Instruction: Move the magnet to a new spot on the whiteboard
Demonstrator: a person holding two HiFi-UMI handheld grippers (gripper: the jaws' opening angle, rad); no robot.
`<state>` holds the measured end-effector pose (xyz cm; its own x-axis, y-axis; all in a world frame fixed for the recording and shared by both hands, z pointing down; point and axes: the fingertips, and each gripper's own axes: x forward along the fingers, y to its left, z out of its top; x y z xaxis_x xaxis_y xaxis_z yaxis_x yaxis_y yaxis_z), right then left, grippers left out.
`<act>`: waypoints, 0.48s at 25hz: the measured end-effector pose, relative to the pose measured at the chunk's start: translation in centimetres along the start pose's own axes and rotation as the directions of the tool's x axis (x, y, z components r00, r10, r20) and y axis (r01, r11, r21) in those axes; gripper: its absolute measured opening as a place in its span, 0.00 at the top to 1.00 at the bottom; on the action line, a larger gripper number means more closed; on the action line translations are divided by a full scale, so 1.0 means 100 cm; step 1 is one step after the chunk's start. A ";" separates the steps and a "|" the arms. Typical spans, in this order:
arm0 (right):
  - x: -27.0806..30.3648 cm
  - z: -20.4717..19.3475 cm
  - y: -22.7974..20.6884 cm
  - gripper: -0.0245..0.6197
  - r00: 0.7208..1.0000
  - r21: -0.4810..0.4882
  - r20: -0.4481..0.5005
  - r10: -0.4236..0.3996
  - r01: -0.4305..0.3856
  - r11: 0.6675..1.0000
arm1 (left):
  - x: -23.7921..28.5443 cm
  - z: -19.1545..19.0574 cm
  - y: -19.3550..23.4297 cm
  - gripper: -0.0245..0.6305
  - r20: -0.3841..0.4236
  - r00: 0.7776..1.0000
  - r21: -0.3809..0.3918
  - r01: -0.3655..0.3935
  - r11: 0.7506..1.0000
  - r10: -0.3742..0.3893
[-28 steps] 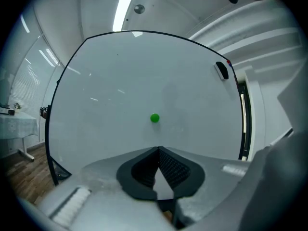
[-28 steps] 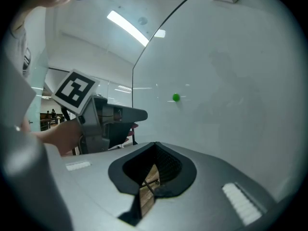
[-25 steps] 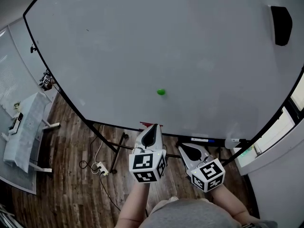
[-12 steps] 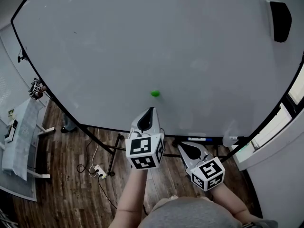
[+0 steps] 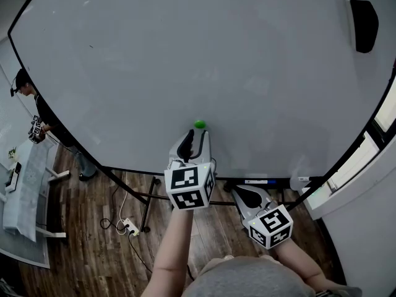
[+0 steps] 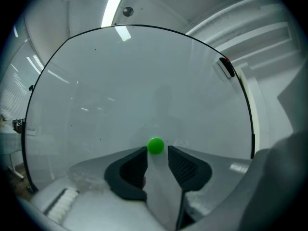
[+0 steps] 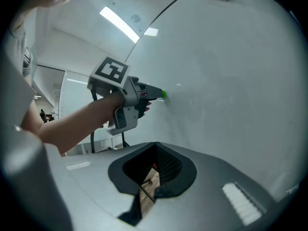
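Observation:
A small green magnet [image 5: 199, 124] sticks low on the big whiteboard [image 5: 185, 54]. My left gripper [image 5: 198, 134] is raised to it, and its jaws have just been opening. In the left gripper view the magnet [image 6: 155, 146] sits right at the gap between the two spread fingertips of the left gripper [image 6: 157, 151], which do not press on it. The right gripper view shows the left gripper [image 7: 160, 95] from the side, its tips at the magnet [image 7: 164, 94]. My right gripper [image 5: 239, 194] hangs lower, below the board's edge, shut and empty [image 7: 155, 144].
A black eraser [image 5: 364, 25] sticks at the board's upper right. Markers [image 5: 260, 181] lie on the ledge under the board. A person [image 5: 28, 88] stands at the left beside a covered table [image 5: 28, 178]. A power strip [image 5: 132, 220] lies on the wooden floor.
My left gripper has risen from below the board up to the magnet, and its jaws have spread apart. A person has come into view at the left. The right gripper stays put.

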<state>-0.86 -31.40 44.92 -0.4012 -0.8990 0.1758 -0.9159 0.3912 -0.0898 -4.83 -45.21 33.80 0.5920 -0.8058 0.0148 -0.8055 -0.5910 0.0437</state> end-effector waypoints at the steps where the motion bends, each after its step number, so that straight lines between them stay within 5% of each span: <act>1: 0.000 0.000 -0.001 0.96 1.000 0.001 -0.001 -0.003 0.003 1.000 | 0.003 0.000 0.001 0.74 -0.001 1.000 0.000 -0.001 1.000 0.001; 12: -0.001 -0.003 -0.006 0.96 1.000 0.006 -0.013 -0.020 0.020 1.000 | 0.020 0.005 0.004 0.70 0.002 0.999 -0.005 -0.033 0.999 0.033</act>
<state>-0.22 -31.46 45.25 -0.3832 -0.9039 0.1902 -0.9236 0.3722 -0.0918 -4.00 -47.12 33.34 0.5653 -0.8248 0.0147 -0.8243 -0.5641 0.0481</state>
